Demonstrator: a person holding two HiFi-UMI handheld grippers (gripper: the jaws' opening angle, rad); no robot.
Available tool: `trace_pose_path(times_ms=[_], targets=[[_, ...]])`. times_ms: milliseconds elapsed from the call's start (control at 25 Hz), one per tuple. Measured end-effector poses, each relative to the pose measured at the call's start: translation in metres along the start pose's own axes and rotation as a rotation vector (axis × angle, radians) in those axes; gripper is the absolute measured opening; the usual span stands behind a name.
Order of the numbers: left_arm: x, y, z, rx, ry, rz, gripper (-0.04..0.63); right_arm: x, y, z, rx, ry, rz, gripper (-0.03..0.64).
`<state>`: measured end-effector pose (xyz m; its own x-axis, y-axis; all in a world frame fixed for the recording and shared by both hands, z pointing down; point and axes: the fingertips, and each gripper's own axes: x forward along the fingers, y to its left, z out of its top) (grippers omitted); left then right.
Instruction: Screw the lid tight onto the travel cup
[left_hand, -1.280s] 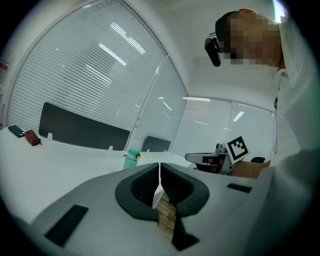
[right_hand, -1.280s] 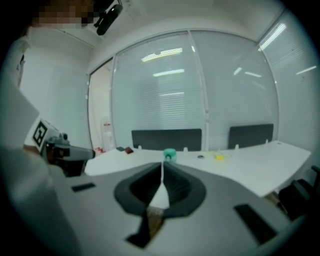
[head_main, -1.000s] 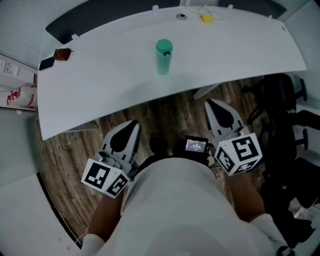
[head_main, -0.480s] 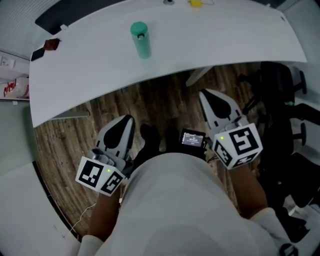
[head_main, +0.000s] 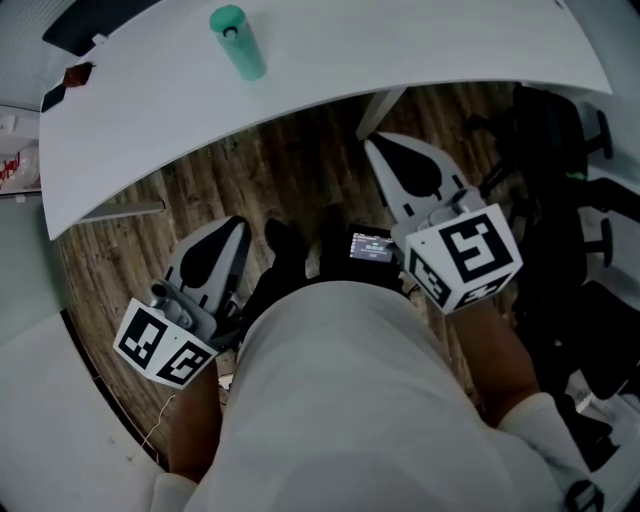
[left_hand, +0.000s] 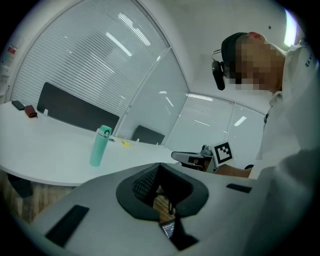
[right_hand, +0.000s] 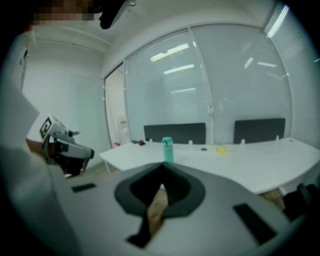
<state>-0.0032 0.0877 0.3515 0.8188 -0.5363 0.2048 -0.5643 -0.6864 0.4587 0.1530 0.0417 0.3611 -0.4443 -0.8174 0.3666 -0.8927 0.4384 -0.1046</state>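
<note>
A teal travel cup with its lid on stands upright on the white table, far from both grippers. It also shows as a teal cup in the left gripper view and a small teal cup in the right gripper view. My left gripper is shut and empty, held low over the wooden floor close to the person's body. My right gripper is shut and empty too, near the table's front edge.
A small dark and red item lies at the table's left end. Black office chairs stand at the right. A small device with a lit screen sits at the person's waist. Dark panels line the table's far side.
The view has tilted down, so the cup and table have slid up and left in the picture. Both grippers stay shut, held near the body.
</note>
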Motion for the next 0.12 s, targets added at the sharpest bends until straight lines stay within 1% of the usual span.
trace_pose_path(times_ms=[120], targets=[[0.0050, -0.0045, -0.0065, 0.028, -0.008, 0.017, 0.018, -0.0046, -0.0072, -0.0026, 0.004, -0.006, 0.004, 0.020]])
